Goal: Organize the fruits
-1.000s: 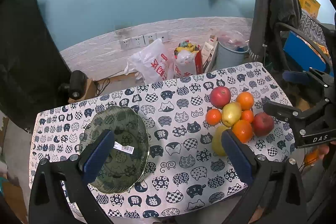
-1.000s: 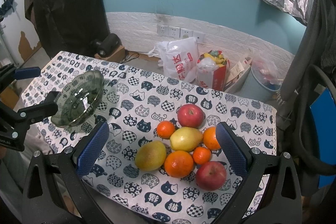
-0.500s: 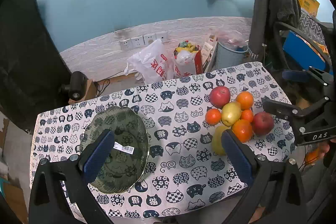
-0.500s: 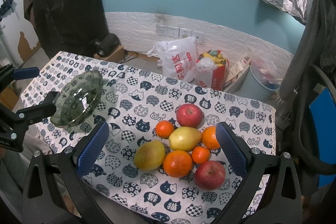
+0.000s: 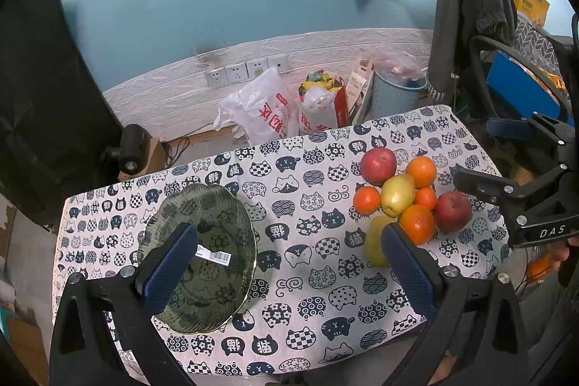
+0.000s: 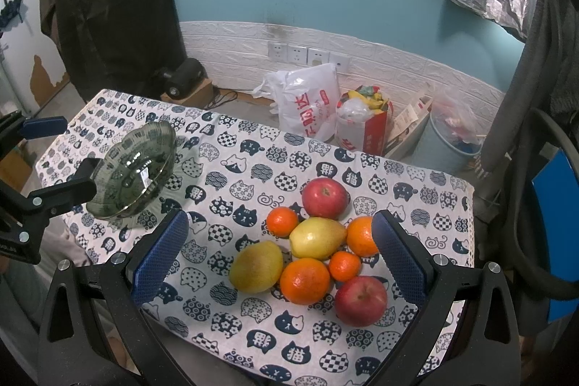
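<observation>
Fingers of both grippers spread wide, grasping nothing, above clustered red apples point(image 6: 324, 197), oranges point(image 6: 304, 280), yellow pears point(image 6: 317, 238).

Tablecloth point(image 6: 231, 183) white, navy cat print; bowl point(image 6: 134, 176) smoky green; apples point(image 6: 324, 198) red; oranges point(image 6: 304, 280) orange.

Table in cat-print cloth point(image 6: 253, 176): green glass bowl point(image 5: 202, 255) at left, fruit cluster point(image 6: 315, 241) at right.

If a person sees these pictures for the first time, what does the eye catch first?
First, the fruit pile on the cat-print tablecloth: red apples, oranges and yellow pears packed together between the open right gripper fingers. Next, the green glass bowl to the pile's left, under the open left gripper.
</observation>
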### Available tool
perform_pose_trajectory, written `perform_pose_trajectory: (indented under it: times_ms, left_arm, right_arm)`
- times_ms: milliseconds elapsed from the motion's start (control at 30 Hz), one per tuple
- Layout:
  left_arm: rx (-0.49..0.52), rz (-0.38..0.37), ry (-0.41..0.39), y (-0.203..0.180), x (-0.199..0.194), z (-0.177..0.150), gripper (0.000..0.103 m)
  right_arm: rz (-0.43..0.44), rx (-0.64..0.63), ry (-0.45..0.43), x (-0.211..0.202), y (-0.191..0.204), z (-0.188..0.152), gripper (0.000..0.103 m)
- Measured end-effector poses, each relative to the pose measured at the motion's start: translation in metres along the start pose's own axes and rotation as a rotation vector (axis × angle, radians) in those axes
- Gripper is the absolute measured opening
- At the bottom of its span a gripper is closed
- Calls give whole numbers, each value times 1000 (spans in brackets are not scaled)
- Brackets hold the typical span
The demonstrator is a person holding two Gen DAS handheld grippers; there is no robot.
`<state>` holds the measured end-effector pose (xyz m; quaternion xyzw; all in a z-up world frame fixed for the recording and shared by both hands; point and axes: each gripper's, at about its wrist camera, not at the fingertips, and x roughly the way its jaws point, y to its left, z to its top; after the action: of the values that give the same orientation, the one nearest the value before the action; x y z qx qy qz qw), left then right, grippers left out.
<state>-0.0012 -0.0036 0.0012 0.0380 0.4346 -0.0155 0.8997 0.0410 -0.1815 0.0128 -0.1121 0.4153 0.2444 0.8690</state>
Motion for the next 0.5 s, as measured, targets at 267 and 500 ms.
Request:
perform_pose_trajectory:
  times_ms: [267,500]
  left_arm:
    - [1,2,0,-1,0,0,102]
    - [3,2,-1,-1,-1,0,102]
  right_arm:
    - [-5,4,-2,0,-4,-2,100]
    - [-20,5,-1,-2,-8,-1,100]
